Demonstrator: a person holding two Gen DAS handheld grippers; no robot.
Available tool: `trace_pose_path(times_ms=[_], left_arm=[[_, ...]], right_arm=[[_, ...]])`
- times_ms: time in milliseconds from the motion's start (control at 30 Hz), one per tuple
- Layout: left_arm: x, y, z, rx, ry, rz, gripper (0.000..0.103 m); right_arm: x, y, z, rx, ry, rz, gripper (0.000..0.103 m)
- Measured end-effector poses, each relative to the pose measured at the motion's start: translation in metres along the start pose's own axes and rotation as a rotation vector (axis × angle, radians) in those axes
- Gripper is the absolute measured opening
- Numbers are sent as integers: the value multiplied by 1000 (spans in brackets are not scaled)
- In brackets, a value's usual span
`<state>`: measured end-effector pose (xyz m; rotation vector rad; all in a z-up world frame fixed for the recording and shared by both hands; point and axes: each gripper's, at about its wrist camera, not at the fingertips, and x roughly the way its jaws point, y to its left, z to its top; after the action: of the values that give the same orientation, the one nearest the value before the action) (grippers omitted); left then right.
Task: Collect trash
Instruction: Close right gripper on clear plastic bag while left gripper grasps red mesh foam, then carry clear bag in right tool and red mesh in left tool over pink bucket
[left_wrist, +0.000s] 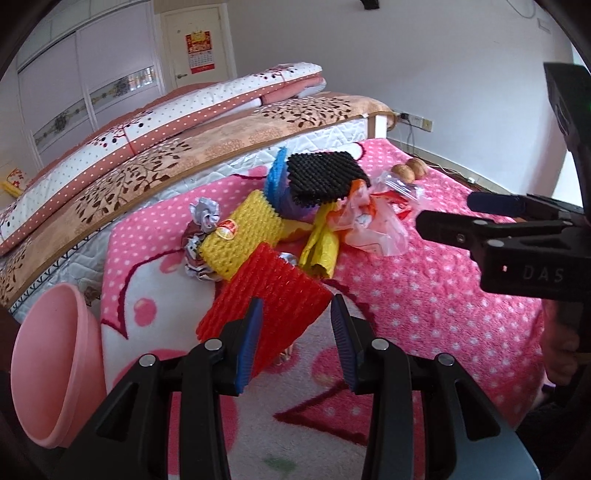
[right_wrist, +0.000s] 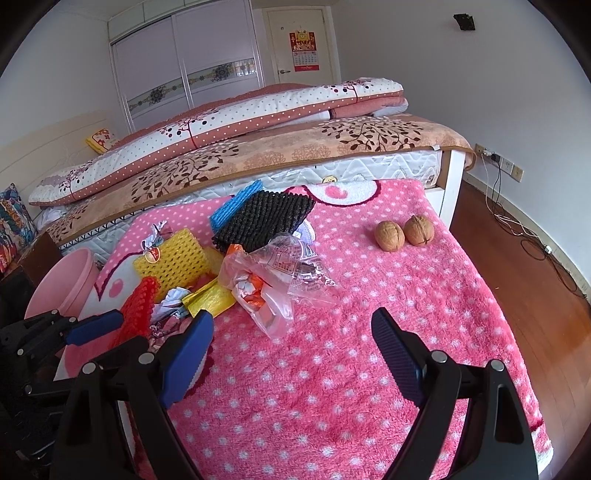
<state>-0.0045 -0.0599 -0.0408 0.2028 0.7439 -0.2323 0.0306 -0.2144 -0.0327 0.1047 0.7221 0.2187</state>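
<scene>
A bed (right_wrist: 280, 147) with a leaf-patterned tan cover fills the back of the room, a folded dotted quilt (right_wrist: 221, 114) lying along its top. In front of it a pink polka-dot fleece blanket (right_wrist: 388, 332) covers a lower surface, and the trash sits in a heap on the blanket's left half.

A pink plastic basin (left_wrist: 55, 369) stands tilted at the blanket's left edge, mouth turned toward the heap.

The left gripper (left_wrist: 297, 332) points forward and slightly down over the near left part of the blanket, its blue-padded fingers spread apart. The near corner of a red foam fruit net (left_wrist: 266, 299) lies just at its left finger, between the two pads; whether the pad touches the net I cannot tell.

The right gripper (right_wrist: 291, 343) hovers level over the bare middle of the blanket, fingers spread wide and holding nothing; the heap lies just ahead and to its left. From the left wrist view it reaches in from the right edge.

In the heap, a black foam net (right_wrist: 264, 219) lies on top at the back, over a blue foam net (right_wrist: 236, 201). A yellow foam net (left_wrist: 240, 240) with an oval sticker sits left of centre, crumpled silver foil wrappers (left_wrist: 203, 214) beside it. A clear plastic bag (right_wrist: 273, 280) with orange print spills toward the right, next to a yellow wrapper (left_wrist: 321, 247).

Two walnuts (right_wrist: 404, 232) rest side by side, touching, well apart from the heap on the blanket's far right.
</scene>
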Motion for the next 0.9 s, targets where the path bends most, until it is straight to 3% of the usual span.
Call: trace_pose_path(times_ms=[67,267,400,633,800,900], left_arm=[[-1,5,0,-20,-5,3,36],[-3,17,0,-63,-10,-2,12],[-8,26,1,-100,-28,-6,10],[-18,38,2,-150,-40,-5,10],[-25,43,1,-160,-52,-1,10],[-29,46,2,-172,-62,-4,10]], right_arm=[[3,0,1,0,8,6,86],[10,-6,11,17,5,16,83],[16,-9,20,18,10,25,77],[31,-12,29,21,48,60,57],[35,-11,26,21,92,96,28],[28,-11,22,22,91,109,24]])
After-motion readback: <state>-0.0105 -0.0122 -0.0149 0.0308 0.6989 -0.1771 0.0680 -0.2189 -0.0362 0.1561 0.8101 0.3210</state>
